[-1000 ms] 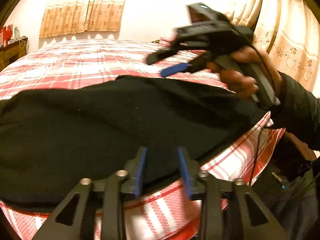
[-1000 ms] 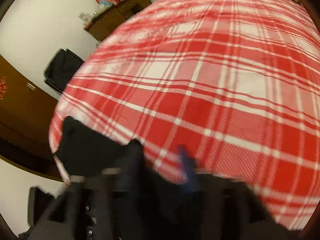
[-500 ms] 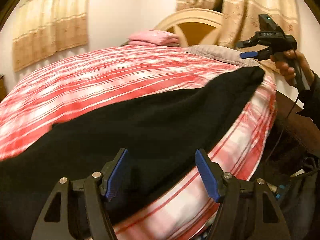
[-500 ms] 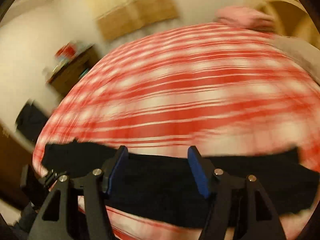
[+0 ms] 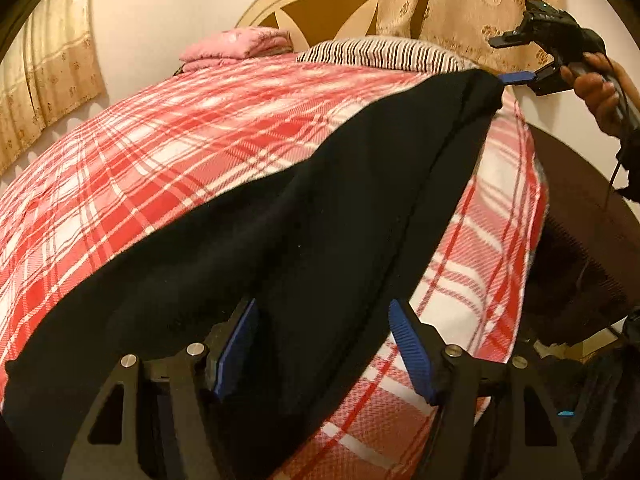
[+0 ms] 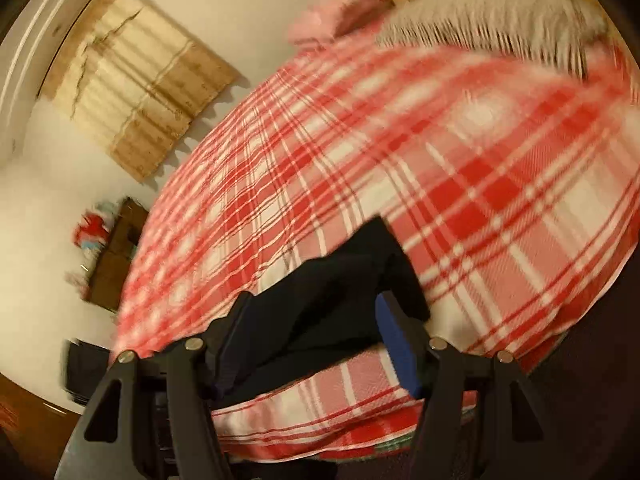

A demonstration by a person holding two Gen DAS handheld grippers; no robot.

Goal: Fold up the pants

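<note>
Since a second ago the left gripper point(image 5: 322, 346), with its black arms and blue pads, has swung from facing the foot-end wall and its short curtain toward the cream headboard point(image 5: 316, 8), and its jaws, then narrow over the cloth, now stand well apart. The black fabric pants point(image 5: 304, 216) run between those pads, but neither pad presses on them. The right gripper point(image 5: 516, 60), held a second ago close in front of the left camera above the pants, now sits far off at the upper right, near the head end of the bed.

The pants lie as a long dark band along the near side edge of the bed, on the red-and-white plaid blanket point(image 5: 168, 148), reaching from beneath the left gripper up toward the head-end corner. Their far tip meets the right gripper's lower blue pad.

In the left view, the person's right hand point(image 5: 596, 88) wraps the handle from the right, and the gripper points left across the bed edge with its two fingers spread. In its own blurred view, the right gripper point(image 6: 310, 344) tilts downward; the pants end point(image 6: 344, 284) lies between open pads, unpinched.

A folded pink blanket point(image 5: 236, 46) and a brown-striped pillow point(image 5: 380, 54) rest at the head end.
</note>
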